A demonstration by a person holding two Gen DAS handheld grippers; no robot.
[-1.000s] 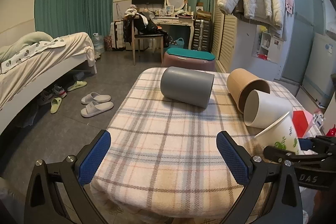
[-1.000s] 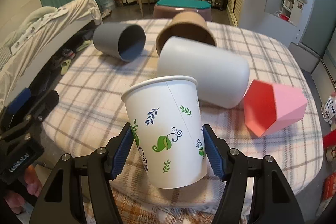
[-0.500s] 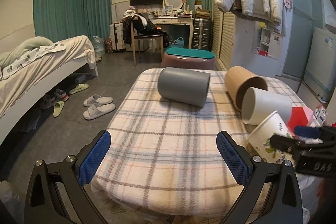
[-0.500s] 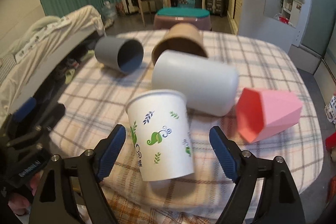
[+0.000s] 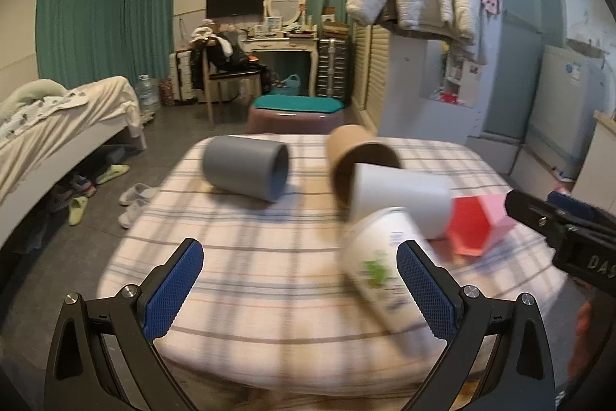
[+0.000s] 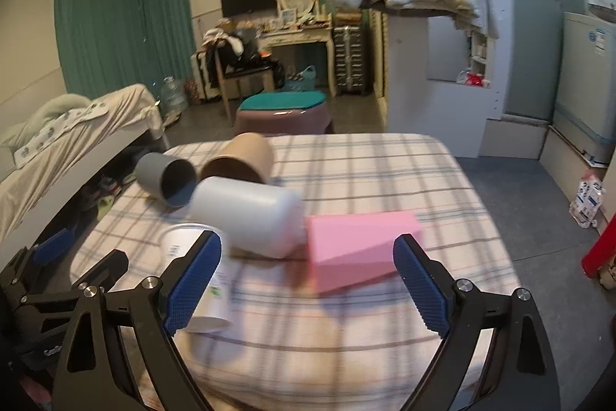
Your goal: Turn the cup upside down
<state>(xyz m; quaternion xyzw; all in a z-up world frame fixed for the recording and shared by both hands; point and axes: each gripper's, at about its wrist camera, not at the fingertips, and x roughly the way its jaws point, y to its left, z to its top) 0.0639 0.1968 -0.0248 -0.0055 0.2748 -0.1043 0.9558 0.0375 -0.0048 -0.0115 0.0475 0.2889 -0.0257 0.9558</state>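
A white paper cup with green leaf print (image 5: 379, 266) stands on the plaid table near its front edge, tilted and blurred; in the right wrist view the paper cup (image 6: 192, 257) is partly behind the left finger. My left gripper (image 5: 296, 289) is open and empty, with the cup just inside its right finger (image 5: 425, 291). My right gripper (image 6: 308, 280) is open and empty, and points at the pink cup (image 6: 362, 245). The right gripper also shows in the left wrist view (image 5: 566, 230) at the right edge.
On the plaid table (image 5: 246, 257) several cups lie on their sides: grey (image 5: 246, 172), brown (image 5: 360, 156), white (image 5: 400, 203) and pink (image 5: 477, 224). A pink stool with teal cushion (image 5: 296, 114) stands behind the table, a bed (image 5: 57, 130) at left.
My right gripper let go of the paper cup, opened wide and swung right towards the pink cup. My left gripper moved right, so the paper cup is now beside its right finger.
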